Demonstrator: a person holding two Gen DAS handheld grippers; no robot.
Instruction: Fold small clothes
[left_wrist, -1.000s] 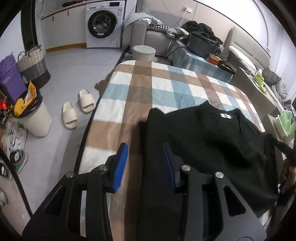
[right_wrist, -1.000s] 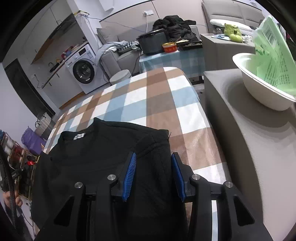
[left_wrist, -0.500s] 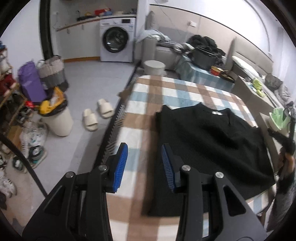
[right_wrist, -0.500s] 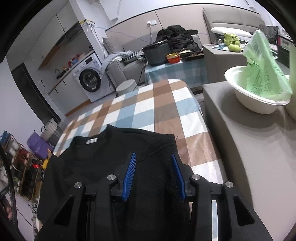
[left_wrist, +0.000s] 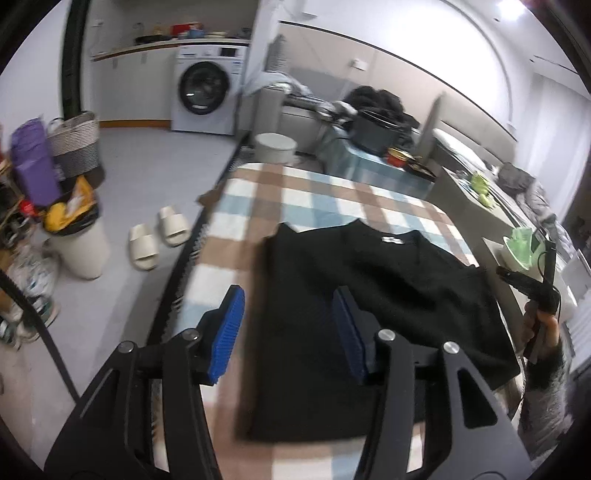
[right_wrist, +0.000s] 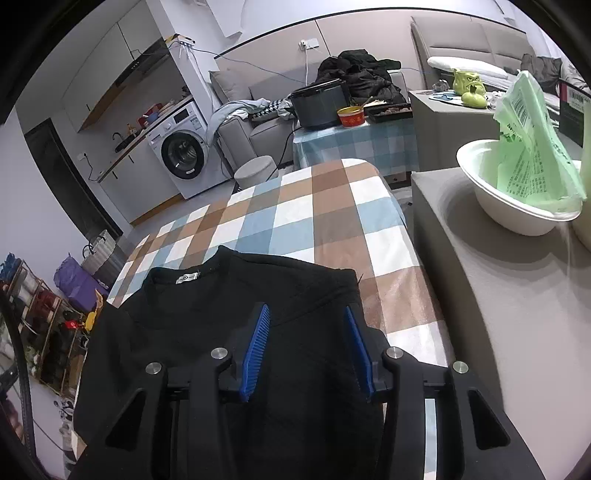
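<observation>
The black sweater (left_wrist: 373, 310) lies on the checked worktop (left_wrist: 295, 199), collar toward the far edge, its near hem close to the near edge; both side panels look folded inward, though black on black makes the layers hard to read. The left tongs (left_wrist: 288, 328) hang above the garment's left edge, spread with nothing between the blue ribbed pads, the jaws having just opened wider. The right tongs (right_wrist: 306, 350) hover over the right shoulder area, likewise parted and empty, also freshly widened.

Risks: the knit is soft and thick, so a shallow pinch at the hem may catch only the top layer and drag the tucked panels open. The cloth on the worktop seems smooth (a slight sheen shows in the right view), so the sweater could slide toward the near edge when lifted. Uneven lifts by the two tongs would skew the fold.

The sweater's surface is matte and textured, with a small white label (right_wrist: 187, 277) at the round neck.
</observation>
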